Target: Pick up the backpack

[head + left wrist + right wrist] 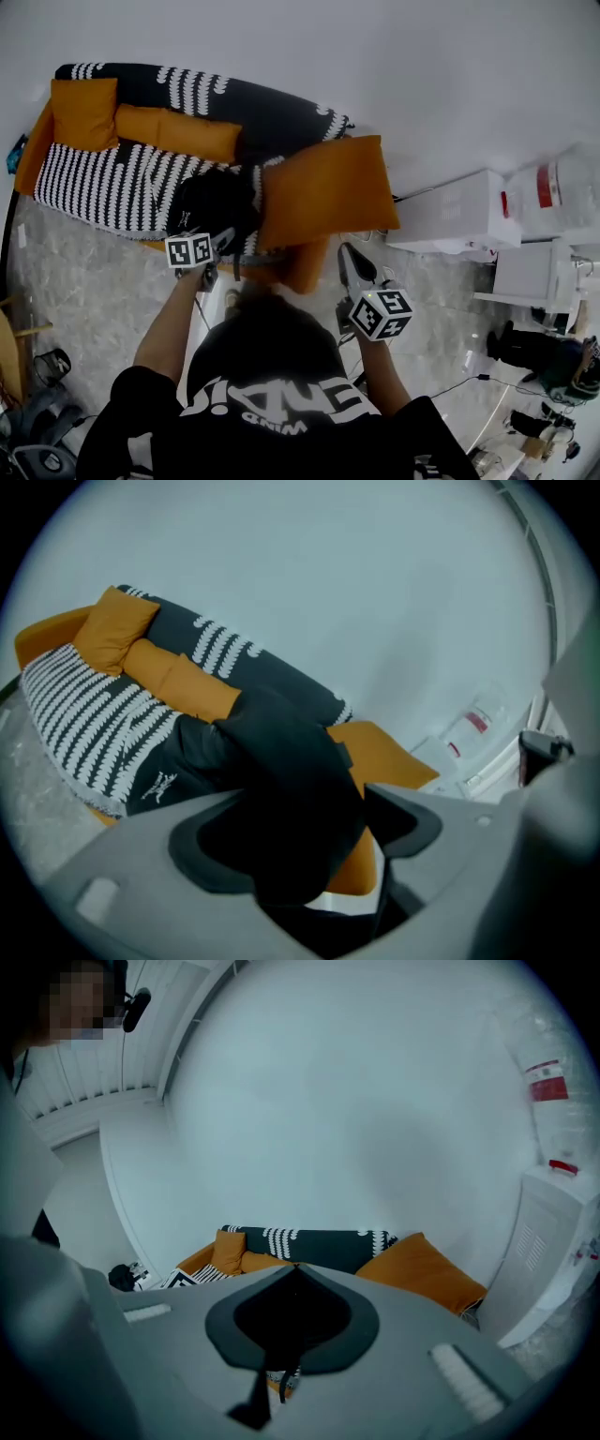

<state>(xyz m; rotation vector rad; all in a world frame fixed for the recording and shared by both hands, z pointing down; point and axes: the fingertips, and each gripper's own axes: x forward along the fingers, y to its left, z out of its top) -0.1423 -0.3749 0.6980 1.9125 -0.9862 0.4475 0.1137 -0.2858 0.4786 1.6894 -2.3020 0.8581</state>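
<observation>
My left gripper (217,246) is clamped on a fold of black fabric at the top of the backpack (211,202); the fabric fills the gap between the pads, so the jaws are part closed. The backpack's body rests on the striped sofa (103,183), just beside the big orange cushion (323,192) (logo side faces the left gripper view). My right gripper (347,255) has its jaws fully together and empty, held off to the right, apart from the backpack, pointing toward the wall.
</observation>
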